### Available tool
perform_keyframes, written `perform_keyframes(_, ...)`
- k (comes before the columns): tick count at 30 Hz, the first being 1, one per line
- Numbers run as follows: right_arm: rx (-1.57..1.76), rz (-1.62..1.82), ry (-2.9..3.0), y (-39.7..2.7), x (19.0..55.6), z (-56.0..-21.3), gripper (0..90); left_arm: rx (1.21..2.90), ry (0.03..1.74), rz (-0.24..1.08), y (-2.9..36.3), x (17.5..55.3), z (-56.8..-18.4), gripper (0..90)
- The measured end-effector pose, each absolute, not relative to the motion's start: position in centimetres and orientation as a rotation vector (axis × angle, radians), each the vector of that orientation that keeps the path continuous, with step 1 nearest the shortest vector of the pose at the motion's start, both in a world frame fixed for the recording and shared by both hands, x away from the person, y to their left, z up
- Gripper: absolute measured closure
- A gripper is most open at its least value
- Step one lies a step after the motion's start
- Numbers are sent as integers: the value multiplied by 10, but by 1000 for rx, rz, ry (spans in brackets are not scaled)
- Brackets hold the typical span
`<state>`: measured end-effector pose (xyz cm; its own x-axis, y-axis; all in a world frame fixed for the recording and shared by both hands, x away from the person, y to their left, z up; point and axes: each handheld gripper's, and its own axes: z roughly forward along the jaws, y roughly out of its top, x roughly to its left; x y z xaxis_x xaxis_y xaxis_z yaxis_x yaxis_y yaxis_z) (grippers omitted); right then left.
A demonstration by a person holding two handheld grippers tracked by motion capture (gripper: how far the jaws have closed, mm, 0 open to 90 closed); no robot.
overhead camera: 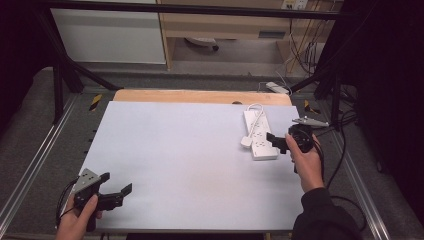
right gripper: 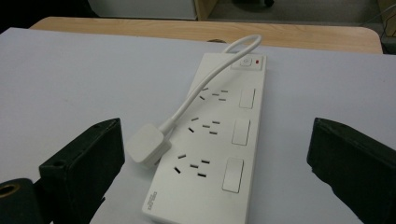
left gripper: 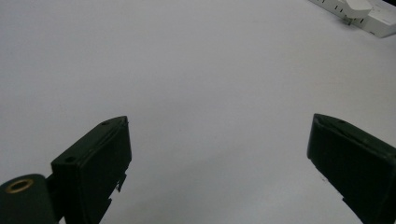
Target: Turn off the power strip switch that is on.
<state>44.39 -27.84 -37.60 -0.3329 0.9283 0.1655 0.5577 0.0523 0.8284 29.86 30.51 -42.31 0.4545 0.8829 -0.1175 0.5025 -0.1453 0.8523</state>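
The right gripper (right gripper: pixel 217 154) hangs with its jaws spread wide and holding nothing, just short of the near end of the white power strip (right gripper: pixel 219 140), whose own plug (right gripper: pixel 147 147) lies loose against its left edge on the counter (overhead camera: pixel 175 150). The left gripper (overhead camera: pixel 116 186), also wide and empty, waits at the near left corner, well apart. By my reading the work has barely begun: nothing is grasped, and the plug is not yet seated.
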Motion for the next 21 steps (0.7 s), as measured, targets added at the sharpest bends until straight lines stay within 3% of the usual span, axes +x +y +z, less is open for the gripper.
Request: perform_keyframes(21,1474,1237,1869,-300,402,-386,51,1798,1179,529,305,299,-423,66)
